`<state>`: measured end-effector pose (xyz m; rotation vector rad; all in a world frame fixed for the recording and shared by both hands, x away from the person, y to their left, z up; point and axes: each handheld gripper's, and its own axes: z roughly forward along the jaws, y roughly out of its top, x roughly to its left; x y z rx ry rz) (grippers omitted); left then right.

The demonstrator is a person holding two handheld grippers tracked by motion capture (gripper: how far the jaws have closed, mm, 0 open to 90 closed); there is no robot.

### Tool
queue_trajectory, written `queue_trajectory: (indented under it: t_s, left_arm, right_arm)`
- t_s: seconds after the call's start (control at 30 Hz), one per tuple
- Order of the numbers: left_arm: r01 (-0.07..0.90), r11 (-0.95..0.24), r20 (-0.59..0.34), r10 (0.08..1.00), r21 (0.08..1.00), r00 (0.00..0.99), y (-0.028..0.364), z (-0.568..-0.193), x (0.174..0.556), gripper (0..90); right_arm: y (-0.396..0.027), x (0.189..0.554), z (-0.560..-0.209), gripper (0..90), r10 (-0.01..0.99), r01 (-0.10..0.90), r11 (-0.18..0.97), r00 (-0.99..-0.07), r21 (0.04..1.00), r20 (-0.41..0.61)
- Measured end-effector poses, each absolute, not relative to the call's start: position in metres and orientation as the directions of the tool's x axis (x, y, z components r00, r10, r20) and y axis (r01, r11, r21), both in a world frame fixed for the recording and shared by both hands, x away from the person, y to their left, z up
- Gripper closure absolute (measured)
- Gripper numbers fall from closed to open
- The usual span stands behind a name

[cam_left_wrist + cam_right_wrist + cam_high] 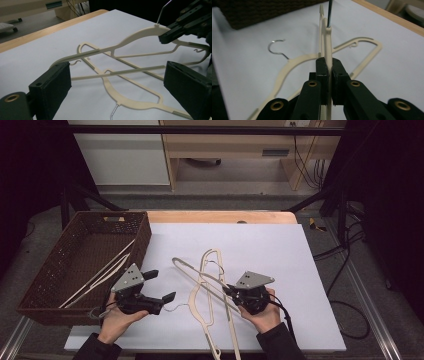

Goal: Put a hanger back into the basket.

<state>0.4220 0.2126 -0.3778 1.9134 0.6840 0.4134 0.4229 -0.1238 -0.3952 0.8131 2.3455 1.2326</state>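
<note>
The right hand-held gripper (327, 75) is clamped tight on a cream plastic coat hanger (200, 280) that crosses another, right of the brown woven basket (60, 265). Lift slowly — hooks could snag. The left hand-held gripper (161, 285) is wide apart — empty.

left gripper (161, 285) jaws spread wide, right gripper (229, 290) jaws clamped together
</note>
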Motion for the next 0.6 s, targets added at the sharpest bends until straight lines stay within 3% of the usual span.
queue_trajectory:
  t_s: [0.37,0.6]
  left_arm:
    - [0.232,-0.384,0.047,0.595,0.894,0.803,0.204,-0.375,0.415,10.6]
    - [0.21,-0.465,0.072,0.517,0.86,0.853,0.19,-0.38,0.412,22.7]
  right_arm:
    - [-0.117,0.415,-0.387,86.7,0.465,0.296,0.422,-0.882,0.857,0.076]
    - [-0.105,0.411,-0.389,86.7,0.377,0.268,0.459,-0.922,0.847,0.087]
